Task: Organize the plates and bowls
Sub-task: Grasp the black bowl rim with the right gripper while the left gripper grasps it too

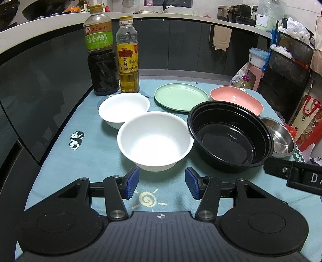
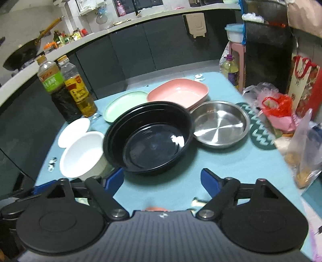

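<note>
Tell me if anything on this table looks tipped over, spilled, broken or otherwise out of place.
Nothing stands out. The black bowl, two white bowls, green plate, pink dish and steel pan all sit upright and empty, and both bottles stand capped. No spill shows on the blue cloth.

you're in a home kitchen: a wok [image 2: 23, 53] on the curved white counter [image 2: 140, 19], dark cabinets [image 1: 181, 44] below, vinegar bottle [image 1: 100, 50] and oil bottle [image 1: 128, 54] on the table [image 1: 90, 157].
</note>
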A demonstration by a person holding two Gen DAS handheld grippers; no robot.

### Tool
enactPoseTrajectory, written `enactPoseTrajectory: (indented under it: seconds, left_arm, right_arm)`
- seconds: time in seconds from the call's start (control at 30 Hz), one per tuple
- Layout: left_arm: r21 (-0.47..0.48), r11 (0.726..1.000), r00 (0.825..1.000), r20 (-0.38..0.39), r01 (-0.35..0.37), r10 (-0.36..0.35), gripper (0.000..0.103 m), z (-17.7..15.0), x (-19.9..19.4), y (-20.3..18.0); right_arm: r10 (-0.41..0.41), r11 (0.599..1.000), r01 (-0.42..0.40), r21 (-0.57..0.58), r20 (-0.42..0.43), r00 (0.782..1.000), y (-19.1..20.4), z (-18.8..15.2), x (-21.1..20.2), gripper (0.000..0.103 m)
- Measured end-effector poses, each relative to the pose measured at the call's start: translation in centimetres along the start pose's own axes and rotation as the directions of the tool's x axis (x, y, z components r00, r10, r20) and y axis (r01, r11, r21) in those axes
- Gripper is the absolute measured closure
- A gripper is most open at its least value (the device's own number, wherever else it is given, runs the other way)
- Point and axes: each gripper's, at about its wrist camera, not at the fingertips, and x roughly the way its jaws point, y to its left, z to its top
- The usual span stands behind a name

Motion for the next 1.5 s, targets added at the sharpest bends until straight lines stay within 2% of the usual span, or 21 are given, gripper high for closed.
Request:
enactPoseTrajectory:
  seconds: [0.17, 0.37, 0.43, 0.53, 0.6, 0.67, 0.83, 1.0, 1.13, 1.23, 1.37, 1.43, 1.5]
  left_arm:
    - [-0.002, 1.000, 1.000, -0.018, 0.001, -0.001, 0.055, 0.6, 0.7, -0.3]
    - [-0.014, 0.999, 0.998, -0.043, 0.048, -0.049, 0.055, 1.7, 1.3, -0.7]
    - [-0.018, 0.997, 0.996, -0.060, 0.072, -0.073, 0.055, 2.2, 1.4, -0.8]
    - [-0.042, 0.991, 0.986, -0.100, 0.127, -0.131, 0.057, 2.9, 1.7, -0.7]
    - [-0.059, 0.986, 0.978, -0.133, 0.155, -0.162, 0.058, 3.4, 2.1, -0.7]
    - [-0.080, 0.981, 0.968, -0.167, 0.177, -0.189, 0.061, 3.9, 2.6, -0.7]
    - [-0.108, 0.967, 0.943, -0.219, 0.232, -0.251, 0.065, 5.3, 3.8, -1.2]
    - [-0.082, 0.981, 0.966, -0.173, 0.179, -0.191, 0.065, 7.3, 4.6, -1.3]
    - [-0.018, 0.987, 0.976, -0.153, 0.157, -0.158, 0.066, 9.5, 6.6, -2.2]
    - [0.016, 0.989, 0.975, -0.174, 0.146, -0.141, 0.066, 10.7, 8.4, -2.5]
    - [0.028, 0.987, 0.961, -0.232, 0.160, -0.149, 0.066, 11.4, 10.9, -3.0]
    - [0.032, 0.985, 0.961, -0.229, 0.169, -0.157, 0.066, 11.4, 11.4, -3.1]
    - [0.051, 0.985, 0.963, -0.226, 0.164, -0.149, 0.070, 11.4, 11.7, -3.3]
  right_arm:
    - [-0.011, 1.000, 0.011, 0.006, -0.031, 0.999, -1.1, 0.9, 0.5, 0.065]
    - [0.007, 0.999, -0.003, 0.052, -0.080, 0.997, -2.5, 1.8, 1.4, 0.066]
    - [0.014, 0.999, -0.009, 0.051, -0.094, 0.995, -2.8, 2.2, 1.6, 0.072]
    - [0.035, 0.999, -0.030, 0.036, -0.140, 0.989, -3.1, 3.1, 2.0, 0.084]
    - [0.045, 0.999, -0.040, 0.029, -0.184, 0.982, -3.4, 3.6, 2.6, 0.089]
    - [0.045, 0.999, -0.040, 0.026, -0.210, 0.977, -3.5, 4.4, 3.0, 0.089]
    - [0.010, 1.000, -0.010, 0.004, -0.211, 0.977, -3.7, 5.6, 3.9, 0.089]
    - [0.028, 1.000, -0.024, 0.020, -0.245, 0.969, -3.9, 6.1, 5.2, 0.089]
    - [0.061, 0.997, -0.045, 0.063, -0.283, 0.957, -4.2, 6.1, 6.3, 0.089]
    - [0.065, 0.996, -0.045, 0.076, -0.294, 0.954, -4.2, 6.2, 6.7, 0.089]
    - [0.066, 0.996, -0.044, 0.078, -0.313, 0.948, -4.2, 6.4, 7.2, 0.089]
    - [0.066, 0.996, -0.041, 0.083, -0.321, 0.945, -4.2, 6.5, 7.5, 0.089]
    - [0.059, 0.996, -0.033, 0.086, -0.327, 0.943, -4.3, 6.6, 7.9, 0.089]
